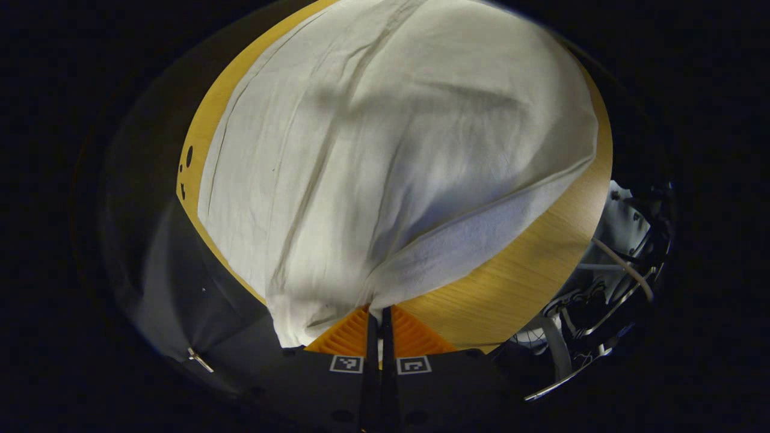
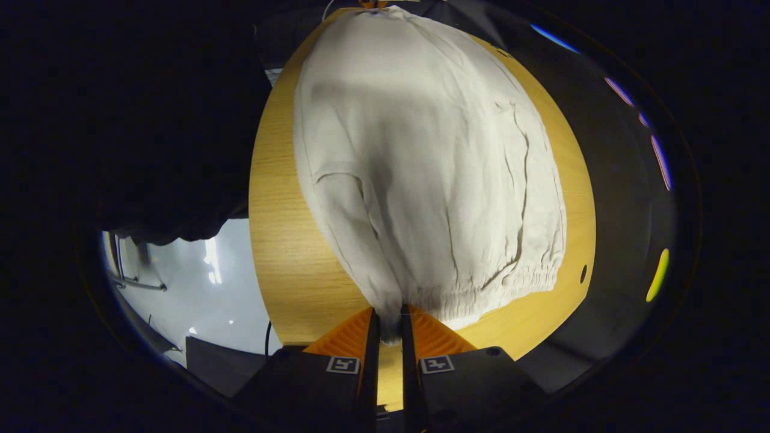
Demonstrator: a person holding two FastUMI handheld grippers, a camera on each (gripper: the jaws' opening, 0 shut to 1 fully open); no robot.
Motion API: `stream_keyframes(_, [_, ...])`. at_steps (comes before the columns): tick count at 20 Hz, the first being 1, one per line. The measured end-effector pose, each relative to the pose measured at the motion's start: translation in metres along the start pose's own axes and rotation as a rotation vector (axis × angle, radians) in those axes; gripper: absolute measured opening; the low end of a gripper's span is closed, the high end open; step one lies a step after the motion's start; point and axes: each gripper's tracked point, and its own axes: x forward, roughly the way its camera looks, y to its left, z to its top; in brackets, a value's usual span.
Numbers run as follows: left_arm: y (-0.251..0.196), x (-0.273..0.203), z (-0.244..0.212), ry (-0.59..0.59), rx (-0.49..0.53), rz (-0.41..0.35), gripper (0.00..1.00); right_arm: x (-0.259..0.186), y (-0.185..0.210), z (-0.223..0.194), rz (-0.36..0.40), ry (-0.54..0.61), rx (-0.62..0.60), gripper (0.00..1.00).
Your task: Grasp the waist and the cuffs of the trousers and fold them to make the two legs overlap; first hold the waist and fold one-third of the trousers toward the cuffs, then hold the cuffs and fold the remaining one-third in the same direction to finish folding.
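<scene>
Left gripper (image 1: 378, 313): fingers closed tight, pinching the trousers (image 1: 385, 156) cloth.
Right gripper (image 2: 390, 319): nearly closed, clamping the elastic waist (image 2: 493, 294).
Table (image 1: 517, 270): under the trousers.

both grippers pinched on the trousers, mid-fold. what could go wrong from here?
1. The right gripper pinches just a small bit of the elastic waistband; it may slip out under tension.
2. The left gripper holds a bunched corner of the trousers, so wrinkles may get folded in.
3. The fabric lies near the wooden table edge and could slide off.
</scene>
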Motion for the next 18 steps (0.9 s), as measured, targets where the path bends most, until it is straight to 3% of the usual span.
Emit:
stream_keyframes(2, [-0.001,0.000,-0.002,-0.013,-0.054,-0.026,0.06,-0.002,-0.008,0.001,0.016,0.003,0.141,0.22])
stream_keyframes(3, [0.001,0.000,0.000,-0.023,-0.085,-0.043,0.06,-0.009,-0.012,0.004,0.016,-0.001,0.221,0.13])
stream_keyframes(7, [0.010,-0.006,0.010,-0.090,-0.223,-0.069,0.06,-0.039,-0.032,0.018,-0.043,-0.066,0.406,0.13])
stream_keyframes(11, [0.029,-0.018,0.013,-0.155,-0.344,-0.073,0.05,-0.062,-0.055,0.031,-0.076,-0.113,0.526,0.13])
stream_keyframes(18, [0.054,-0.021,0.014,-0.201,-0.445,-0.072,0.06,-0.076,-0.111,0.044,-0.142,-0.175,0.684,0.13])
